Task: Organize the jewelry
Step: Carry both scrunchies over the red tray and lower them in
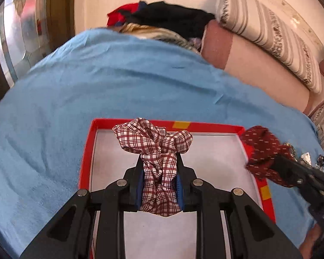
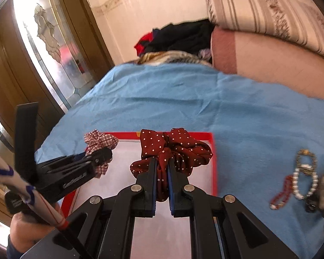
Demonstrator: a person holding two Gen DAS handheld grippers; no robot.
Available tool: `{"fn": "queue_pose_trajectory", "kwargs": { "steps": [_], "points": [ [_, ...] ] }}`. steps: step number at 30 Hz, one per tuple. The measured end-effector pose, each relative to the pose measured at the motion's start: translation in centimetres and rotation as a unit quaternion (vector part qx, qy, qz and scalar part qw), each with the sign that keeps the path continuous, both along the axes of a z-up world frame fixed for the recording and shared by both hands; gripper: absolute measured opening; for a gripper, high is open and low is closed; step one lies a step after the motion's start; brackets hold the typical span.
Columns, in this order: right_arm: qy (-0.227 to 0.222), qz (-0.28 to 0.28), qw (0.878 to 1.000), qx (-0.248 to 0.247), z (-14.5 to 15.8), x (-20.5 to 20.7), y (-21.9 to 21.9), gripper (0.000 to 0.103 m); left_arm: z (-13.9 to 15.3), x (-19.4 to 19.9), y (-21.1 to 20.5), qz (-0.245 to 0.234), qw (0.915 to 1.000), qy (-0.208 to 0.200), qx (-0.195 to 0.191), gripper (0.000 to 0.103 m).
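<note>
Plaid scrunchie point(image 1: 156, 151): red-and-white check, pinched between the fingers point(image 1: 138, 168) of the left gripper point(image 1: 158, 161); its bulk bunches out past the fingertips and a tail hangs down between them, held above the tray's white floor, near the tray's far wall.

Dotted scrunchie point(image 2: 175, 151): dark red with white dots, clamped between the nearly closed fingers point(image 2: 150, 172) of the right gripper point(image 2: 162, 166); ruffles spread to both sides of the tips, over the tray's far right corner.

Tray point(image 1: 86, 151): shallow, red-rimmed, white inside, with yellow patches on the rim. It lies flat on the bed.

Bed point(image 1: 97, 82): covered in a blue cloth, lightly creased.

Bracelets point(image 2: 300, 179): a pearl one, a red bead one and a gold-toned one, lying together on the cloth to the right of the tray, well apart from both grippers.

Clothes point(image 1: 168, 21): black and red pile at the bed's far end, against the pale wall.

Cushions point(image 1: 265, 32): striped one above a pink one, along the right side.

Door point(image 2: 45, 49): brown wood with leaded glass, at left.
</note>
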State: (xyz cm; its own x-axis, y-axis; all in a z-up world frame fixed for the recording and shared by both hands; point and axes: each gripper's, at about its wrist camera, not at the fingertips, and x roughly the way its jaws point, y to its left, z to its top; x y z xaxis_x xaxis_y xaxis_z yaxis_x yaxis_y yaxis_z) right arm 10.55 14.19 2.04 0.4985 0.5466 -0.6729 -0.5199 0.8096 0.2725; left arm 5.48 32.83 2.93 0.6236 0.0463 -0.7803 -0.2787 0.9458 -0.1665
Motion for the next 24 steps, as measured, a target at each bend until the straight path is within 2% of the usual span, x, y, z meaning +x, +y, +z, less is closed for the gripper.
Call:
{"fn": "queue_pose_trajectory", "kwargs": {
  "steps": [5, 19, 24],
  "points": [
    [0.023, 0.007, 1.0, -0.013, -2.4, 1.8, 1.7, 0.009, -0.9, 1.0, -0.5, 0.005, 0.9999, 0.016, 0.002, 0.022],
    [0.04, 0.01, 0.999, -0.024, -4.4, 4.4, 3.4, 0.01, -2.2, 2.5, 0.1, 0.033, 0.9986, 0.041, 0.007, 0.025],
    [0.043, 0.012, 0.999, -0.028, -5.0, 4.5, 4.0, 0.01, -2.4, 2.7, 0.1, 0.036, 0.9982, 0.046, 0.011, 0.037]
  ]
}}
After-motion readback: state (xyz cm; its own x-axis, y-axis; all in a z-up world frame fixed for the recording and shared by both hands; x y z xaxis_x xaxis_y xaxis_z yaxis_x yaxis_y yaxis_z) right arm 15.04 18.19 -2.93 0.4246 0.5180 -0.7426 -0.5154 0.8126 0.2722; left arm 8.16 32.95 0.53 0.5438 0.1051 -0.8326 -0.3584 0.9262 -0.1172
